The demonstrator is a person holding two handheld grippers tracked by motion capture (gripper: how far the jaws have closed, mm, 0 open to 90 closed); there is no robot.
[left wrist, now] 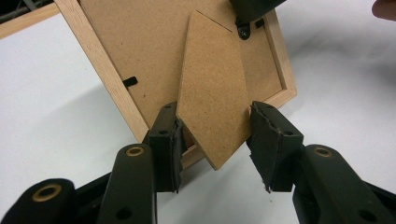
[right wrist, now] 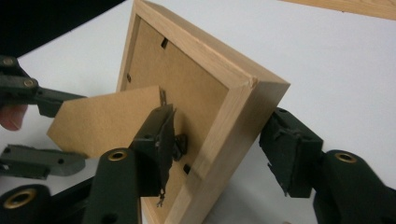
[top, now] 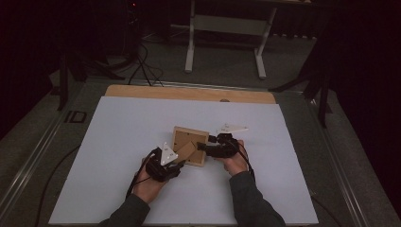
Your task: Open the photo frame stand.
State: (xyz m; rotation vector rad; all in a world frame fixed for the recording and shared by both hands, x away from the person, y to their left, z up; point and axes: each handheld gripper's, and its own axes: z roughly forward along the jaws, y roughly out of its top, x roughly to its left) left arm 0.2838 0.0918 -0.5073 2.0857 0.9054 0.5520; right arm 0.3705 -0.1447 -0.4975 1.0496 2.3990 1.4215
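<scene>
**Picture frame worked from behind on white table**

A wooden picture frame [top: 189, 145] is lying face down near the middle of the white table [top: 118, 142], its fibreboard back up. The left gripper [left wrist: 215, 135] is straddling the frame's fold-out stand [left wrist: 212, 102], jaws roughly half open, one pad touching the stand's edge and the other standing just clear. The right gripper [right wrist: 219, 142] is bracketing one side rail of the frame, jaws spread wide, neither pad visibly pressing the wood. Both hands are entering from the near edge.
</scene>
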